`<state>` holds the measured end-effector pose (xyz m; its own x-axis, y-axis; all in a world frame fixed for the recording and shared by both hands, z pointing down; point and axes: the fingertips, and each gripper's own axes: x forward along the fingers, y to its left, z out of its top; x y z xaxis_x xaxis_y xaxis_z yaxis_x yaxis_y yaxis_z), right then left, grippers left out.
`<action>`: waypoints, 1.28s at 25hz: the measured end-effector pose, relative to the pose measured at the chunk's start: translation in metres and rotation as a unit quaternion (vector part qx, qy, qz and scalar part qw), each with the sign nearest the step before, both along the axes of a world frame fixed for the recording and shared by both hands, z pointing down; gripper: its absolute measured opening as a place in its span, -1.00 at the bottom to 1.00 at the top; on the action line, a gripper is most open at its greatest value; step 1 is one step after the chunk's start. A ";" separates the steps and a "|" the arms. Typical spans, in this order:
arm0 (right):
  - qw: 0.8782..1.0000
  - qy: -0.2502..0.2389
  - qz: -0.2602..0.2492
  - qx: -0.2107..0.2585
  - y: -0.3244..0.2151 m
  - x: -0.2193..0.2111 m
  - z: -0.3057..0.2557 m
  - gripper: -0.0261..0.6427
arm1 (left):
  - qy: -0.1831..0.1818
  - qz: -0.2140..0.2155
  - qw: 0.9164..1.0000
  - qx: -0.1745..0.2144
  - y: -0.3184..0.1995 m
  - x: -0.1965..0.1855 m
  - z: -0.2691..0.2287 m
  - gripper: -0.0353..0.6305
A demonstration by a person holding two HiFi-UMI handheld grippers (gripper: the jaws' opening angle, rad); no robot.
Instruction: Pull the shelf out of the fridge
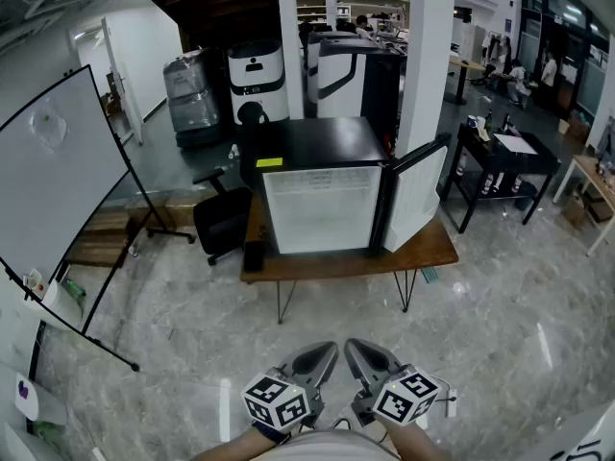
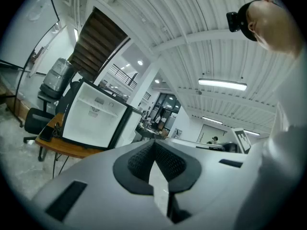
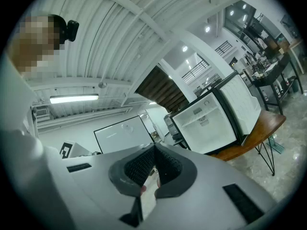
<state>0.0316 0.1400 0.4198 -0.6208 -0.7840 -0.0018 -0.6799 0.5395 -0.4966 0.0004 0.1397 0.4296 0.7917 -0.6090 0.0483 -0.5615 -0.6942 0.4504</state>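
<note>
A small black fridge (image 1: 322, 209) stands on a wooden table (image 1: 423, 253), its door (image 1: 415, 195) swung open to the right. Its white inside is washed out in the head view. In the gripper views a thin shelf (image 2: 98, 108) (image 3: 199, 117) crosses the upper part of the inside. Both grippers hang low, close to my body and far from the fridge. My left gripper (image 1: 330, 350) (image 2: 154, 145) is shut with nothing in it. My right gripper (image 1: 353, 347) (image 3: 154, 150) is shut and empty too.
A marble floor lies between me and the table. A whiteboard on a stand (image 1: 58, 171) is at the left, with an office chair (image 1: 223, 221) beside the table. A white pillar (image 1: 426, 56) rises behind the fridge, and a black side table (image 1: 504, 157) stands at the right.
</note>
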 end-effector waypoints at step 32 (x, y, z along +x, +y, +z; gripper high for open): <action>0.997 -0.070 -0.018 0.005 -0.017 0.038 -0.015 -0.86 | -0.010 -0.041 0.999 0.015 -0.022 0.022 -0.007 -0.88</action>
<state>0.0699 0.1226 0.4044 -0.6411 -0.7612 -0.0975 -0.5848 0.5668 -0.5803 0.0222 0.1179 0.4224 0.7380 -0.6732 0.0452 -0.6259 -0.6580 0.4186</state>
